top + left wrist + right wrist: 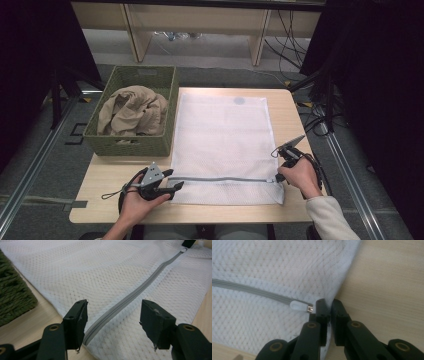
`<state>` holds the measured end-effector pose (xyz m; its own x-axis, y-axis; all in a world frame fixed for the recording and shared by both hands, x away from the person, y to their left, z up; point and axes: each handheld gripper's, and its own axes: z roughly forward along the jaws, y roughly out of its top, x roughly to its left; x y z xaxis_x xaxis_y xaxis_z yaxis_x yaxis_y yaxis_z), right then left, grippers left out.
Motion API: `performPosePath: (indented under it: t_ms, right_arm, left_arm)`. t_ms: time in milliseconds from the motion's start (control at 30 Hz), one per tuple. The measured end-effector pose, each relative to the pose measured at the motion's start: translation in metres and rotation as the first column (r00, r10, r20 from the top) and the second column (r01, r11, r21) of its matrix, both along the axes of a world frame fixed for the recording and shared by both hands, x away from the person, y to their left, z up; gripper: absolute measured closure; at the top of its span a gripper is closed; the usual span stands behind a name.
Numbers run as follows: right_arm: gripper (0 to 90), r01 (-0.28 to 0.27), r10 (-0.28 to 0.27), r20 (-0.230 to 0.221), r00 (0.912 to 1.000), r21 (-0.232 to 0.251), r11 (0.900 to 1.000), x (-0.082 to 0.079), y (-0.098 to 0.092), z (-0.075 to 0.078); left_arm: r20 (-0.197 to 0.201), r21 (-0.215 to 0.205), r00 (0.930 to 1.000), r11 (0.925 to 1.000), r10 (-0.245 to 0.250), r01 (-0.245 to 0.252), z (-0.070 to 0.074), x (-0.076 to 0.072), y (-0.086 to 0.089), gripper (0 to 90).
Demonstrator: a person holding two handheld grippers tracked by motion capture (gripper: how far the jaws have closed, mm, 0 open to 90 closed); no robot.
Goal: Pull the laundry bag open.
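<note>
The left tool (112,322) hovers jaws apart over the mesh bag's (220,135) zipper (130,300); the right tool (328,308) is pinched together on the bag's corner beside the zipper pull (300,307).

Bright even light on the table (295,117), dark surroundings, soft grainy frames, close views slightly blurred
</note>
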<state>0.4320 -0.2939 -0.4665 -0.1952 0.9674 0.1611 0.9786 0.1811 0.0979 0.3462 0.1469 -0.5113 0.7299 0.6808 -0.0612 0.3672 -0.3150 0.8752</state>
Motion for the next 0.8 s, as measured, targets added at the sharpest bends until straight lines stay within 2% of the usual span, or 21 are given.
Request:
performPosePath:
  t_ms: [33, 100, 133, 167, 200, 233, 267, 300, 400, 433, 467, 500, 533, 567, 600, 633, 667, 700, 733, 767, 800]
  right_arm:
    - [86.1, -0.032, 0.032, 0.028, 0.9991, 0.009, 0.999, 0.000, -0.001, 0.004]
    - [86.1, -0.010, 0.009, 0.055, 0.9985, 0.022, 1.000, -0.002, 0.001, 0.007]
    - [86.1, -0.001, 0.000, 0.031, 0.9995, 0.023, 1.000, -0.003, 0.002, 0.011]
    - [86.1, -0.001, 0.000, 0.031, 0.9995, 0.023, 1.000, -0.003, 0.002, 0.011]
    - [86.2, -0.037, 0.036, 0.052, 0.9980, 0.019, 0.999, -0.002, 0.000, 0.012]
    - [86.1, -0.035, 0.034, 0.040, 0.9986, 0.024, 0.999, -0.003, 0.001, 0.014]
    - [86.1, -0.015, 0.014, 0.052, 0.9985, 0.019, 1.000, -0.004, 0.003, 0.016]
    - [86.1, -0.048, 0.047, 0.068, 0.9966, 0.022, 0.999, -0.004, 0.003, 0.018]
    - [86.1, -0.049, 0.048, 0.069, 0.9965, 0.022, 0.999, -0.005, 0.003, 0.021]
    - [86.1, -0.021, 0.018, 0.076, 0.9969, 0.034, 0.999, -0.007, 0.006, 0.024]
    - [86.1, -0.021, 0.018, 0.076, 0.9969, 0.034, 0.999, -0.007, 0.006, 0.024]
    - [86.1, -0.064, 0.061, 0.086, 0.9944, 0.032, 0.997, -0.006, 0.003, 0.026]
    - [86.2, -0.022, 0.019, 0.071, 0.9973, 0.035, 0.999, -0.008, 0.006, 0.028]
    - [86.1, -0.029, 0.027, 0.052, 0.9983, 0.039, 0.999, -0.008, 0.006, 0.030]
    - [86.1, -0.036, 0.033, 0.061, 0.9976, 0.042, 0.998, -0.009, 0.006, 0.030]
    - [86.1, -0.080, 0.076, 0.108, 0.9913, 0.035, 0.996, -0.008, 0.004, 0.029]
    - [86.1, -0.056, 0.052, 0.096, 0.9941, 0.039, 0.998, -0.009, 0.006, 0.031]
    - [86.1, -0.036, 0.033, 0.066, 0.9972, 0.041, 0.998, -0.010, 0.008, 0.034]
    - [86.2, -0.093, 0.088, 0.126, 0.9880, 0.033, 0.995, -0.009, 0.005, 0.031]
    - [86.2, -0.074, 0.070, 0.108, 0.9917, 0.034, 0.997, -0.009, 0.007, 0.033]
    - [86.2, -0.083, 0.079, 0.121, 0.9896, 0.035, 0.996, -0.009, 0.007, 0.033]
  left_arm:
    - [0.010, 0.006, 0.9999, 0.9999, -0.013, 0.013, 0.001, 0.001, -0.001, 39.6]
    - [0.008, 0.006, 0.9998, 0.9998, -0.017, 0.017, 0.002, 0.001, -0.004, 40.6]
    - [0.009, 0.002, 0.9997, 0.9997, -0.022, 0.022, 0.003, 0.001, -0.005, 41.3]
    - [0.019, 0.011, 0.9988, 0.9990, -0.044, 0.044, 0.003, 0.003, -0.007, 41.3]
    - [0.014, 0.004, 0.9990, 0.9991, -0.041, 0.041, 0.003, 0.002, -0.009, 41.8]
    - [0.017, 0.013, 0.9986, 0.9987, -0.050, 0.050, 0.004, 0.003, -0.011, 42.4]
    - [0.024, 0.002, 0.9976, 0.9979, -0.065, 0.065, 0.005, 0.003, -0.014, 43.2]
    - [0.015, 0.000, 0.9973, 0.9974, -0.072, 0.072, 0.006, 0.004, -0.017, 44.3]
    - [0.022, -0.005, 0.9956, 0.9959, -0.091, 0.091, 0.009, 0.006, -0.022, 46.9]
    - [0.031, -0.016, 0.9939, 0.9942, -0.106, 0.106, 0.010, 0.008, -0.025, 47.7]
    - [0.028, -0.008, 0.9940, 0.9943, -0.106, 0.106, 0.012, 0.009, -0.027, 47.7]
    - [0.027, -0.016, 0.9933, 0.9935, -0.112, 0.113, 0.013, 0.010, -0.031, 48.1]
    - [0.039, -0.006, 0.9907, 0.9914, -0.130, 0.131, 0.014, 0.012, -0.032, 48.5]
    - [0.033, -0.003, 0.9919, 0.9924, -0.123, 0.123, 0.015, 0.013, -0.035, 49.0]
    - [0.042, -0.014, 0.9893, 0.9900, -0.140, 0.140, 0.016, 0.014, -0.038, 49.6]
    - [0.051, -0.007, 0.9881, 0.9893, -0.145, 0.145, 0.017, 0.016, -0.041, 50.3]
    - [0.048, -0.014, 0.9876, 0.9885, -0.149, 0.150, 0.018, 0.017, -0.044, 50.9]
    - [0.061, 0.000, 0.9838, 0.9856, -0.169, 0.169, 0.019, 0.019, -0.047, 51.1]
    - [0.056, 0.002, 0.9850, 0.9866, -0.163, 0.163, 0.020, 0.019, -0.050, 51.5]
    - [0.052, -0.003, 0.9850, 0.9863, -0.164, 0.165, 0.020, 0.020, -0.052, 51.8]
    - [0.053, -0.001, 0.9845, 0.9859, -0.167, 0.168, 0.021, 0.021, -0.055, 51.9]
